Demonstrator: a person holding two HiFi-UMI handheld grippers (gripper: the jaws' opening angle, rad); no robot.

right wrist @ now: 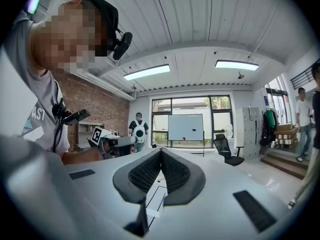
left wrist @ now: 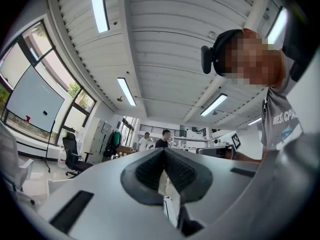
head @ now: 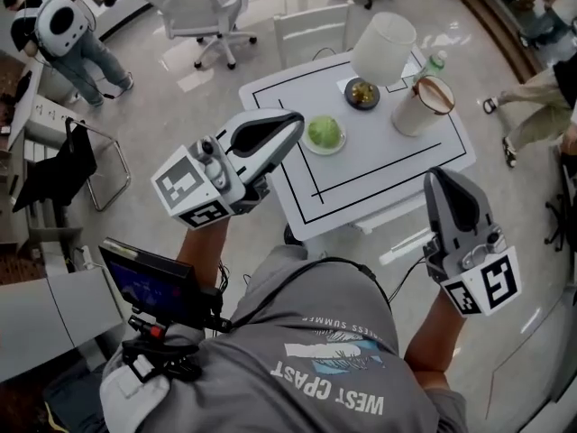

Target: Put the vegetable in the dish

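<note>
Vegetable (head: 324,133), a round green head, sits inside the pale dish (head: 310,148) on the white worktop (head: 379,165), toward the near left part, inside the black border line. Going by that, the task looks done.

Left gripper (head: 295,123) is clenched, pads meeting tip to tip with nothing between them. Right gripper (head: 443,179) is the same: clenched and empty. Both are held up in front of the person, off the worktop. In the head view the left gripper overlaps the worktop's near left corner and the right is off its near right edge. Neither touches anything.

Also on the worktop are a dark bowl (head: 361,93) with something yellowish in it, a white jug (head: 416,106), a green bottle (head: 435,61) and a tall white shade-like thing (head: 383,48). All 4 are behind or right of the dish, apart from it.

Step in hand, my read: finishing and staying clear.
- Hold both grippers high and away from the dish so nothing bumps it. The vegetable is round and could roll if the dish is jolted.
- Check that it is seated in the middle and not perched on the rim. From the head view it looks centred.
- If a fix is needed, the left gripper is nearer. Spread the jaws wide first, come in from above, and stay off the jug side.
</note>
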